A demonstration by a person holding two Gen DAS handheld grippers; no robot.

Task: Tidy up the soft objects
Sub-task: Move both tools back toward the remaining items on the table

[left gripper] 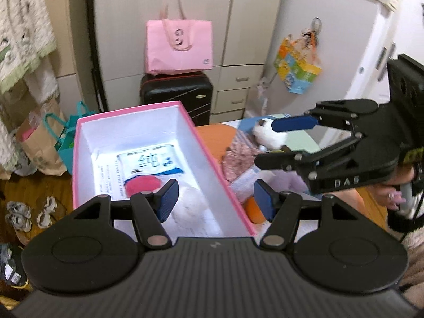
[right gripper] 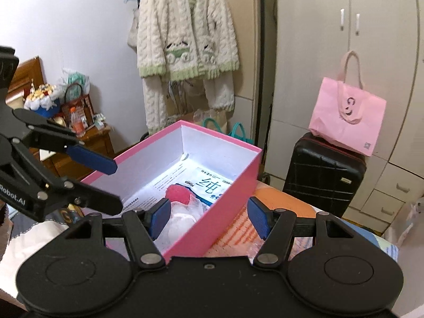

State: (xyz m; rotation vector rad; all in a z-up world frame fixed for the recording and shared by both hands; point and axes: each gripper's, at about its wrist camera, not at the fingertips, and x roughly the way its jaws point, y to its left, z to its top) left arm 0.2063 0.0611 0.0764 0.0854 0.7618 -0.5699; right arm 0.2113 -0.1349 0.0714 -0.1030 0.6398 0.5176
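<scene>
The pink box (white inside) holds a white plush, red pad and printed pack. Left gripper at 6 o'clock, right gripper: jaws spread, empty.

**Both grippers hanging open over the pink box**

The right gripper is hovering with jaws apart above the pink box, gripping nothing. The left gripper is reaching in from the left, also empty. A white tissue pack and red pouf are lying inside.
</scene>
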